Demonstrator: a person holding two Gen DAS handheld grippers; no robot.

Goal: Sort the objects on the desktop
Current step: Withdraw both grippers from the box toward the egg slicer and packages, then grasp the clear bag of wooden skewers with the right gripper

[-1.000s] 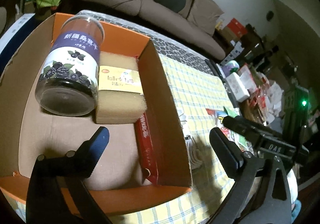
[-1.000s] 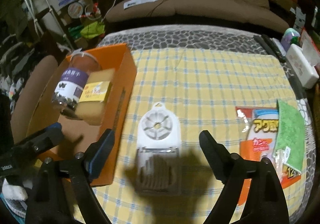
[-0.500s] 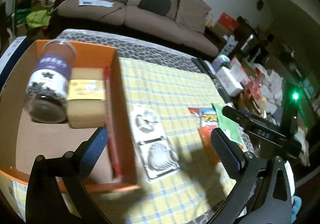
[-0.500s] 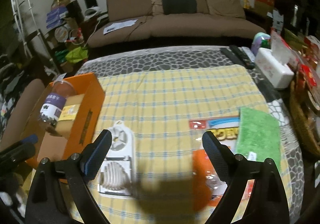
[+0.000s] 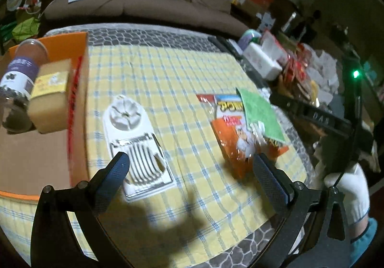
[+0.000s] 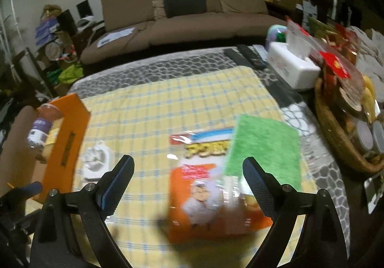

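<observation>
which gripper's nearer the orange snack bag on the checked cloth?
Right. The right gripper hangs open directly over the orange snack bag; the left gripper, also open, sits off beside it, closer to the white egg slicer.

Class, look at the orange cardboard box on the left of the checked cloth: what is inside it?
Inside the orange box lie a purple-labelled jar on its side and a tan sponge block with a yellow band. The near floor is bare cardboard; anything beneath them is hidden.
</observation>
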